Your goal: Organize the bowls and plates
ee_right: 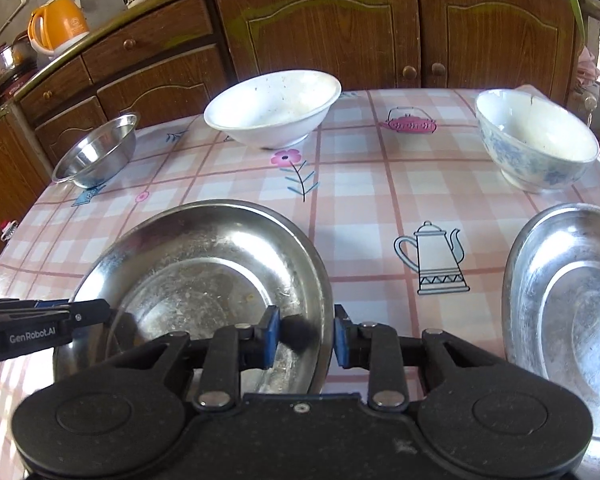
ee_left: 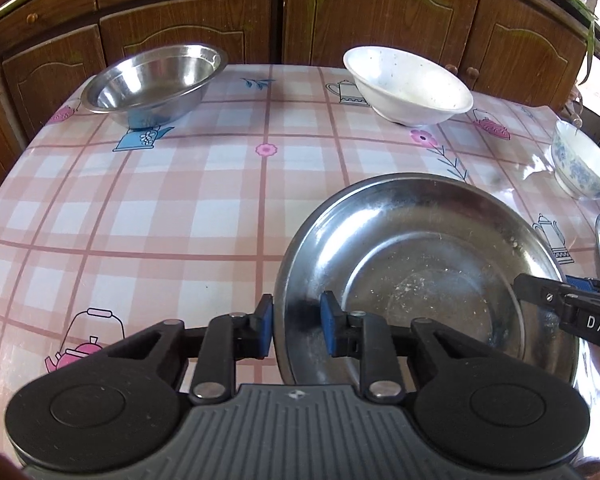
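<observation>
A wide steel plate lies on the checked tablecloth close to me. My left gripper straddles the plate's left rim, one blue pad outside and one inside, shut on it. My right gripper holds the opposite rim the same way. Each gripper shows from the side in the other's view: the right gripper and the left gripper. Farther back stand a steel bowl, a white bowl and a blue-patterned bowl.
A second steel dish lies to the right of the held plate. Brown wooden cabinets close off the far side of the table. An orange kettle stands on the counter at the back left.
</observation>
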A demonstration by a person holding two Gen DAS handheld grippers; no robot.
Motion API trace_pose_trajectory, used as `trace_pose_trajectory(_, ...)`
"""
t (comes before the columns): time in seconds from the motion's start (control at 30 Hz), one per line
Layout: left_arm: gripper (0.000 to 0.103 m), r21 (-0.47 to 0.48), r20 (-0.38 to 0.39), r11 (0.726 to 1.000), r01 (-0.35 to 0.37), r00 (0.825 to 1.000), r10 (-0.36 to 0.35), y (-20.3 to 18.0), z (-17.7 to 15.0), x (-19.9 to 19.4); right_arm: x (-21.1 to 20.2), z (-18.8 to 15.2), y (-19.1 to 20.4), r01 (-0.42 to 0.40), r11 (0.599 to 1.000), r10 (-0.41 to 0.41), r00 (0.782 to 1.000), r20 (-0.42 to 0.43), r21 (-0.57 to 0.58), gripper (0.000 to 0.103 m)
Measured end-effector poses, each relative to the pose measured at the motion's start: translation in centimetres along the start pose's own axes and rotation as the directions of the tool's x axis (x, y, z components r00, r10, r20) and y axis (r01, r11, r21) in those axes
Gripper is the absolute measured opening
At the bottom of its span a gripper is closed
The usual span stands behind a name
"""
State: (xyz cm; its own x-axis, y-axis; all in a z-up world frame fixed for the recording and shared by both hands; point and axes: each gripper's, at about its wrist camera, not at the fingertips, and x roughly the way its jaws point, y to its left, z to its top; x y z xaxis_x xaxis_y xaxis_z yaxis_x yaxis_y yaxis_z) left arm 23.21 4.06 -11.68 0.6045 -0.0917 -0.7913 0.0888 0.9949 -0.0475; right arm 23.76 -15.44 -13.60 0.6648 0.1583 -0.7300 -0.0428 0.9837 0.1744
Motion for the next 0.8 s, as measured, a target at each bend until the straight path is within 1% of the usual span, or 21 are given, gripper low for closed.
trace_pose_trajectory(0.13,0.022,0.002,0.032,1.000,0.005,0.999,-0.005,0.1,0.6,-0.9,-0.8,0.5,0.1,-0.003,1.000,0.002,1.000,0.030,0.005,0.031)
trace_pose_trajectory(0.33,0.022,0.002,0.084,1.000,0.006,0.996,-0.006,-0.2,2.2,-2.7,-2.7,2.3,0.7,0.005,1.000,-0.004,0.997,0.081,-0.018,0.031)
trace_pose_trajectory(0.6,0.022,0.017,0.162,1.000,-0.005,0.987,0.002,-0.8,4.4,-6.0,-6.0,4.8,1.4,0.005,0.999,0.001,0.987,0.161,-0.036,0.031)
trace_pose_trajectory(0.8,0.022,0.032,0.216,0.999,-0.012,0.976,0.005,-1.3,5.5,-8.6,-8.6,6.3,1.9,0.012,0.999,-0.001,0.975,0.220,-0.050,0.031)
